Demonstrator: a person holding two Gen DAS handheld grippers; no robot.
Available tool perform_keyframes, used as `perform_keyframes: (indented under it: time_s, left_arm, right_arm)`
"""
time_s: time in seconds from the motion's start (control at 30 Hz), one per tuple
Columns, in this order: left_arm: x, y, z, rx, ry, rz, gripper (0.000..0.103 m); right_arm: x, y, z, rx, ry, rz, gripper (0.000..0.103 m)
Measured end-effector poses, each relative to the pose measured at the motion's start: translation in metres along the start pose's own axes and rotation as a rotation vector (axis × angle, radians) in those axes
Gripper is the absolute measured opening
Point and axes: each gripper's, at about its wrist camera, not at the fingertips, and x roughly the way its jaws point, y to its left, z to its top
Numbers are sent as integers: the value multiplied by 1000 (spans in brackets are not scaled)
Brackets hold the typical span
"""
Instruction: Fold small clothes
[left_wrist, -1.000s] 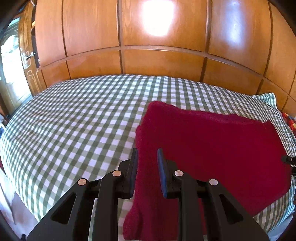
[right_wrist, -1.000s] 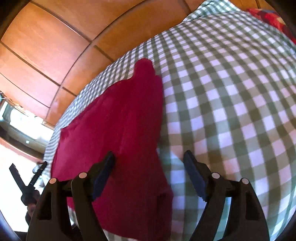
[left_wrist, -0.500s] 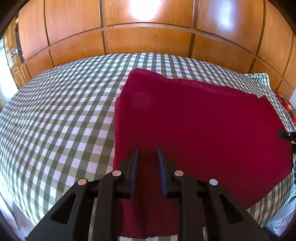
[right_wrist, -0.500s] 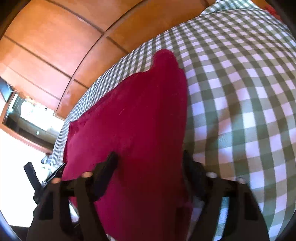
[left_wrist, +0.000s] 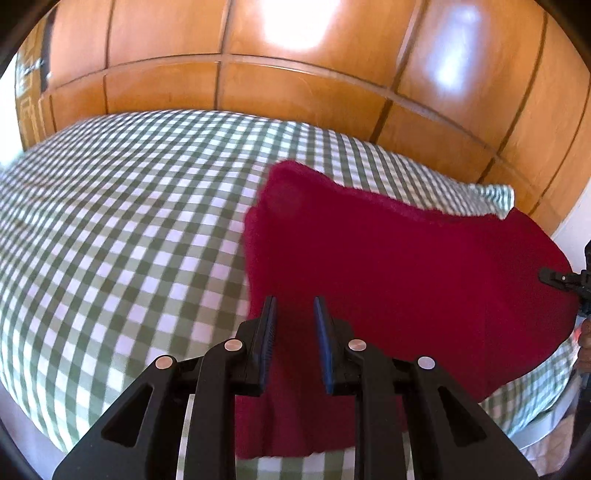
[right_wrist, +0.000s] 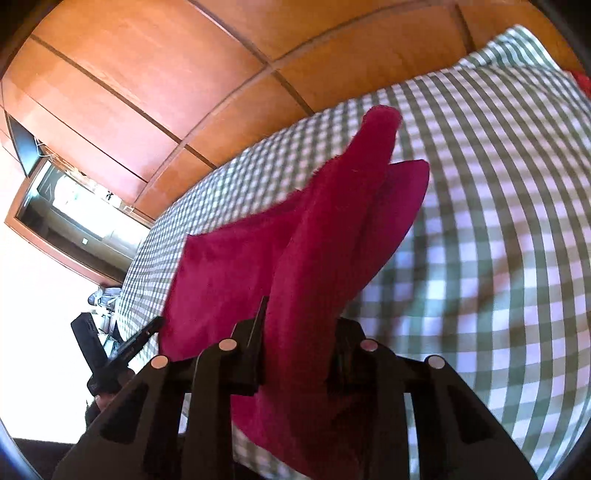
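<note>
A red cloth (left_wrist: 388, 266) lies on the checked bed (left_wrist: 122, 236) near its front edge. The left gripper (left_wrist: 294, 314) hovers over the cloth's near-left part, its jaws narrowly apart with nothing between them. The right gripper (right_wrist: 297, 332) is clamped on a lifted fold of the cloth (right_wrist: 314, 258).

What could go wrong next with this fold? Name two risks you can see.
1. The right gripper pinches a bunched edge of the red cloth; layers may slip and fold unevenly.
2. The left gripper looks slightly open over the cloth, so that side could drag across the checked sheet.
</note>
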Motion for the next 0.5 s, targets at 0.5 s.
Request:
perform_keyframes:
  time_s: [0.5]
  left_arm:
    - [10, 31, -11, -32, 75, -119, 20]
  right_arm:
    - [113, 220, 16, -288, 128, -21, 22]
